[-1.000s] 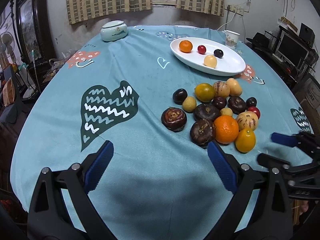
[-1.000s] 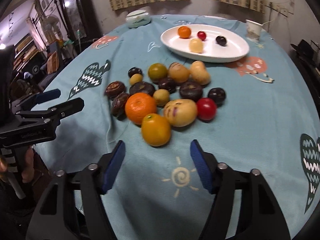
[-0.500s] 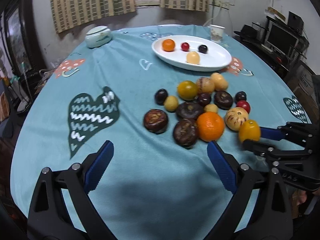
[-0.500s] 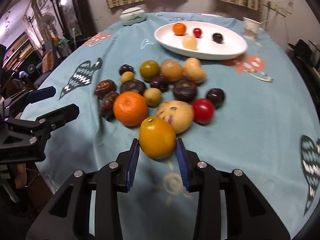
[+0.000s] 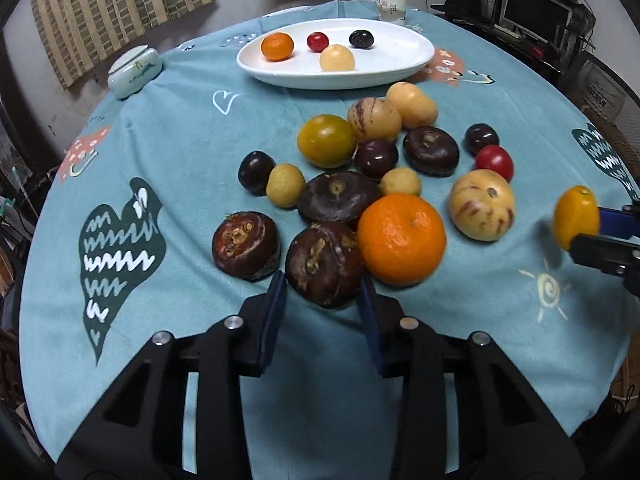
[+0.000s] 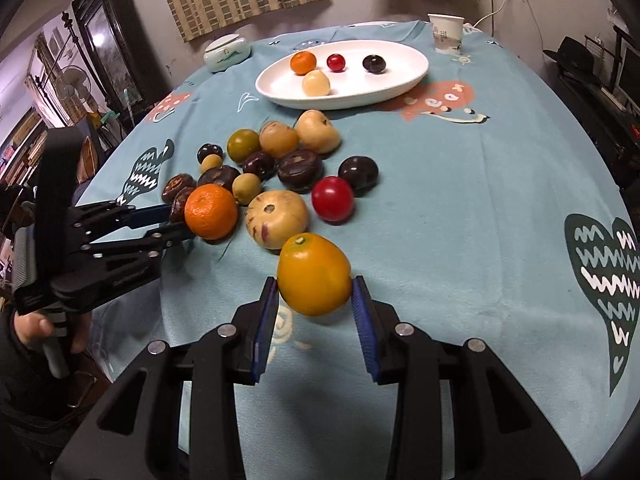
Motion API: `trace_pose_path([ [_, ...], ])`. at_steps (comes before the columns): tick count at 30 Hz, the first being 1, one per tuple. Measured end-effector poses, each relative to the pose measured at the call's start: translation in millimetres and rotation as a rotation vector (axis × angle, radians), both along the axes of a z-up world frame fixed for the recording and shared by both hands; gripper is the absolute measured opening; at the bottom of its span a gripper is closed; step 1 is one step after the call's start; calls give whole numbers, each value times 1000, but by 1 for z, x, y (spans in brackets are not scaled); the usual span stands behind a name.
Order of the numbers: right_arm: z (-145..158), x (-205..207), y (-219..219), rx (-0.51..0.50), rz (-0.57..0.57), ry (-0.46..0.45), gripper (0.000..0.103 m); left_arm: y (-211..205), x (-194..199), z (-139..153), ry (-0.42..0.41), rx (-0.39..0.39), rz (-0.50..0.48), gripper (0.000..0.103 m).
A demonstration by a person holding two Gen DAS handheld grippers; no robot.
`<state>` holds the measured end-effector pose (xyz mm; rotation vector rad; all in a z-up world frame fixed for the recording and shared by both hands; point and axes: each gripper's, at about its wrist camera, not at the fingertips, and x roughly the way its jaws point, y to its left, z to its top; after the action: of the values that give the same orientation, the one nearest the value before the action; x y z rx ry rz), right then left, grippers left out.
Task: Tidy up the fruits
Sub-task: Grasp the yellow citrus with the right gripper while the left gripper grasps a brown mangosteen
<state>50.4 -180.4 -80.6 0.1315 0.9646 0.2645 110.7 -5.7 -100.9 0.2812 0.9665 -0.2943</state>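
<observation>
My left gripper (image 5: 322,282) has its blue pads on both sides of a dark brown round fruit (image 5: 324,264) at the near edge of the fruit pile, and the jaws are closing onto it. An orange (image 5: 402,238) touches that fruit on the right. My right gripper (image 6: 315,286) is shut on a yellow-orange fruit (image 6: 314,274), held slightly above the blue tablecloth (image 6: 460,200). In the left wrist view that fruit (image 5: 576,218) shows at the far right. A white oval plate (image 5: 400,72) at the back holds several small fruits.
Several loose fruits lie between the grippers and the plate, among them a striped pale fruit (image 6: 277,218) and a red one (image 6: 333,199). A paper cup (image 6: 446,34) and a lidded ceramic jar (image 6: 227,53) stand at the far edge. A person's hand (image 6: 32,328) grips the left handle.
The left gripper moved forward and down to the pile and narrowed from wide open around the dark brown fruit. The right gripper closed on the yellow-orange fruit and drew it away from the pile.
</observation>
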Motion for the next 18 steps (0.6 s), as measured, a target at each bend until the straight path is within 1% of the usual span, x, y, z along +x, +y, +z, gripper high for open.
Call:
trace_pose_path([
  [4, 0, 3, 0, 4, 0, 4, 38, -1, 10, -2, -20, -6, 11, 44],
  [9, -3, 5, 4, 14, 11, 8, 38, 1, 14, 0, -33, -51, 14, 41],
  [15, 9, 3, 9, 1, 12, -25, 38, 3, -3, 12, -89, -78, 5, 41],
  [18, 13, 1, 14, -4, 15, -36, 38, 9, -9, 22, -106, -104, 12, 41],
])
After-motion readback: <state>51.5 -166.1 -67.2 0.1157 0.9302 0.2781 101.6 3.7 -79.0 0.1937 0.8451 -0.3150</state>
